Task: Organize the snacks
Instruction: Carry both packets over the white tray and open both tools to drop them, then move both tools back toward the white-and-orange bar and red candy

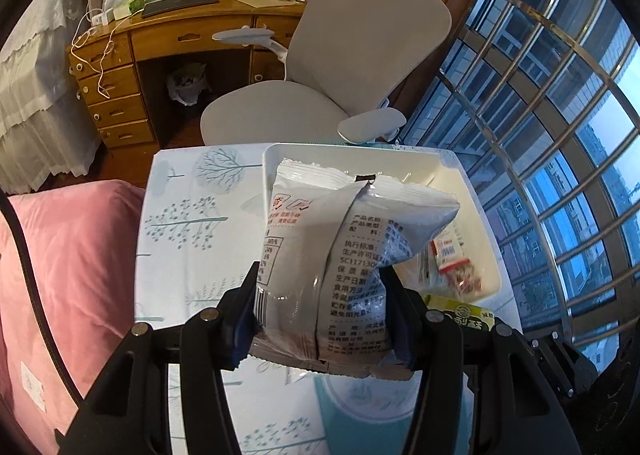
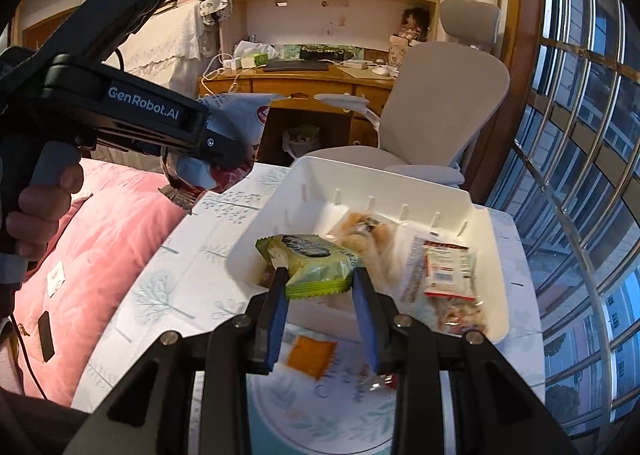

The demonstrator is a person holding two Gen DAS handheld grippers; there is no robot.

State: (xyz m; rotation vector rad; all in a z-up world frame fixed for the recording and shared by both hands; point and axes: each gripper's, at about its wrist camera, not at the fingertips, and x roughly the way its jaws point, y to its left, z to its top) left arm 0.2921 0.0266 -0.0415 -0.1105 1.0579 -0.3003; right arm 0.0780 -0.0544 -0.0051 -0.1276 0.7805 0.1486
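Note:
My left gripper [image 1: 320, 287] is shut on a large white snack bag [image 1: 344, 255] with red and black print, held above the table in front of the white tray [image 1: 486, 239]. In the right wrist view the left gripper [image 2: 216, 159] and its bag [image 2: 240, 115] hang high at the left, over the pink bed edge. My right gripper [image 2: 320, 279] is shut on a green snack packet [image 2: 312, 263], held over the near rim of the white tray [image 2: 280, 215]. The tray holds a clear bag of pale snacks [image 2: 368, 235] and a red-and-white packet [image 2: 446, 269].
An orange packet [image 2: 310, 355] and a clear wrapped snack [image 2: 376, 381] lie on the tree-print tablecloth [image 2: 180, 287] before the tray. A pink bed [image 1: 72, 255] is left, a grey office chair [image 1: 352, 55] and wooden desk [image 1: 160, 39] behind, window bars [image 1: 560, 135] right.

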